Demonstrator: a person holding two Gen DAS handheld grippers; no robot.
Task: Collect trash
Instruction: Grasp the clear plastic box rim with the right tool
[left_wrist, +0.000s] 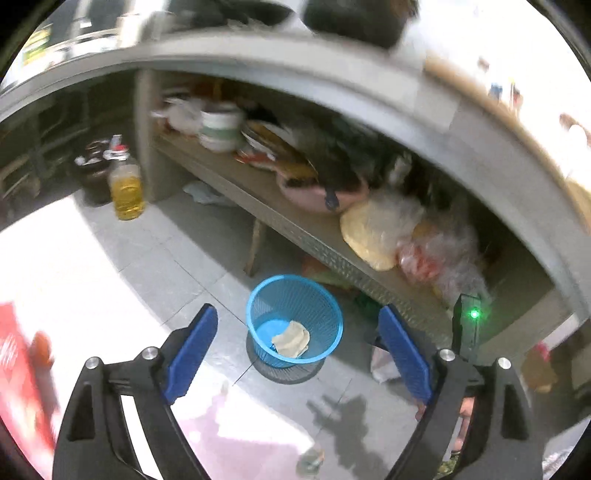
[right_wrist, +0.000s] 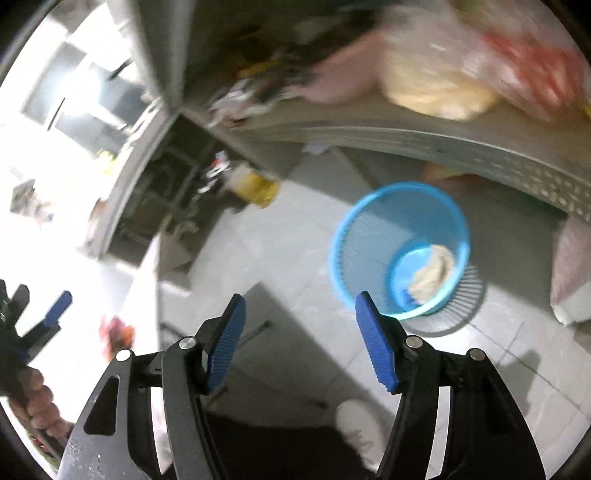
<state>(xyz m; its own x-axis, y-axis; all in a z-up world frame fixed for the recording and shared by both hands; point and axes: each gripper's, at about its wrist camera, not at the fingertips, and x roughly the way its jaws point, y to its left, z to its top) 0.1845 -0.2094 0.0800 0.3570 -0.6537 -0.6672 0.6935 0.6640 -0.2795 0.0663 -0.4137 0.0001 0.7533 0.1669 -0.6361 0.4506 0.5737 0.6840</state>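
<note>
Below and just ahead of my left gripper (left_wrist: 298, 354), the blue bin (left_wrist: 294, 320) holds a crumpled rag (left_wrist: 291, 338); both it and my right gripper (right_wrist: 300, 341) gape empty, so I should seek the next scrap.

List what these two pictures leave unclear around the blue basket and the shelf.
- Left wrist view: the shelf items are motion-blurred; the dark heap cannot be identified.
- Both views: the crumpled wad covers part of the basket floor.
- Right wrist view: the bags are smeared, contents unreadable.
- Right wrist view: the left gripper is cut off by the edge.
</note>
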